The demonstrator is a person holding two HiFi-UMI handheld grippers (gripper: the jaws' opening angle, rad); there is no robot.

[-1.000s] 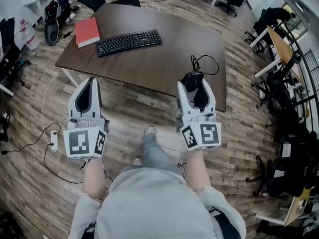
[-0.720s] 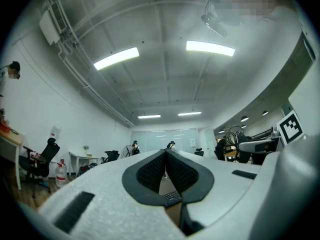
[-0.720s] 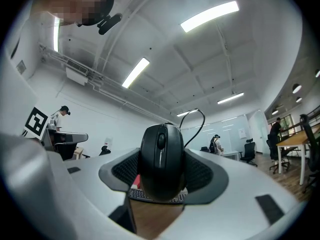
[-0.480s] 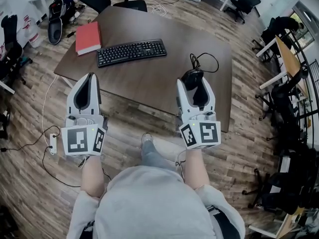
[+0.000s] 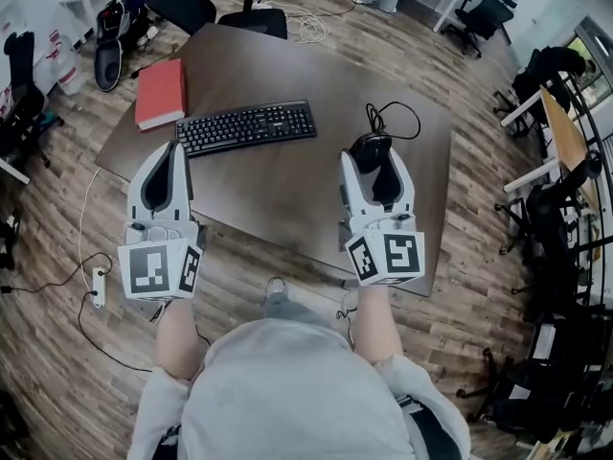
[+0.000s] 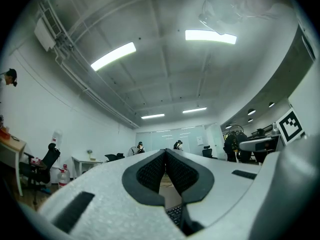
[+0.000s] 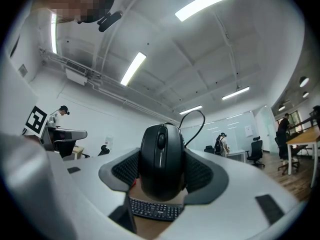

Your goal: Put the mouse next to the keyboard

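Dark table (image 5: pixel 287 175), black corded mouse (image 7: pixel 161 159)

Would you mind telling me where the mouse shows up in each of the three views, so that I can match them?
Head view: the mouse is right of centre, over the table, held in the right gripper's jaws.
Right gripper view: it fills the centre, clamped between the jaws.
Left gripper view: not in it.
Shared landmark: the keyboard, below the mouse in the right gripper view and a sliver under the closed jaws in the left gripper view.
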